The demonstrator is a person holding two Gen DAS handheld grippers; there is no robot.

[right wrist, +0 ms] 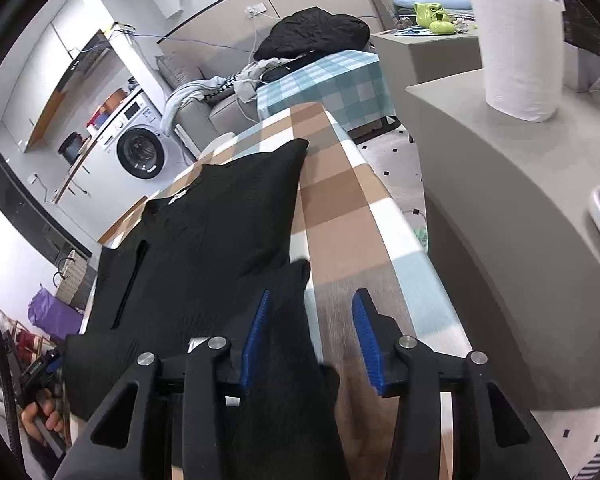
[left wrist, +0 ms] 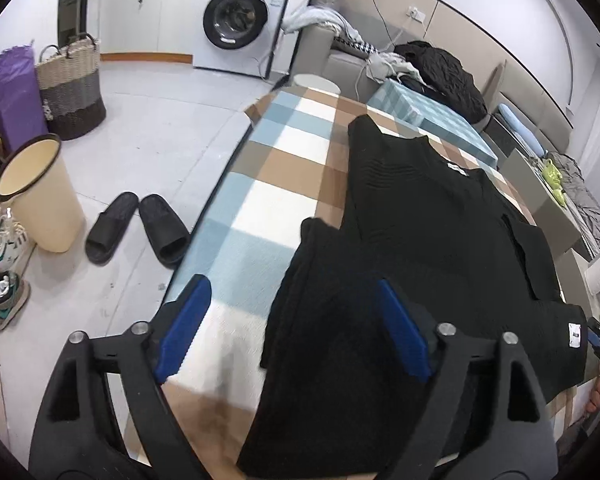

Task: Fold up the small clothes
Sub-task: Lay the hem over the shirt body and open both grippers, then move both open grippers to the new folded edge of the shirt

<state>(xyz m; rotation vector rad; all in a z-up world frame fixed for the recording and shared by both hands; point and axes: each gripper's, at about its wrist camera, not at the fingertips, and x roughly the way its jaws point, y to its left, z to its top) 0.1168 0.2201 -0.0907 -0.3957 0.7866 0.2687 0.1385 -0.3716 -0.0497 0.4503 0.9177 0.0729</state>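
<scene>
Blue pads of your left claw [left wrist: 290, 328] stand wide apart over the near hem of the black top [left wrist: 432, 232], pressing nothing; one pad hangs over bare cloth, the other over the fabric. Your right claw [right wrist: 312, 340] is also parted, its left pad above the top's edge, its right pad above the checked worktop [right wrist: 352, 216]; whether that left pad brushes the fabric is hard to tell.

You have the top lying flat along the worktop, collar end far from you, a folded-in flap near each claw.

Only the left view gives you the floor beside the worktop: slippers [left wrist: 136, 228], a cream bin [left wrist: 40, 196], a woven basket [left wrist: 72, 88], plus a white label [left wrist: 575, 334] at the top's near right corner. Only the right view gives you the paper roll [right wrist: 520, 52] on a grey counter [right wrist: 500, 184] and a green figure [right wrist: 436, 16]. Both show the washer [left wrist: 240, 20], and each catches your other hand at its edge [right wrist: 40, 416].
</scene>
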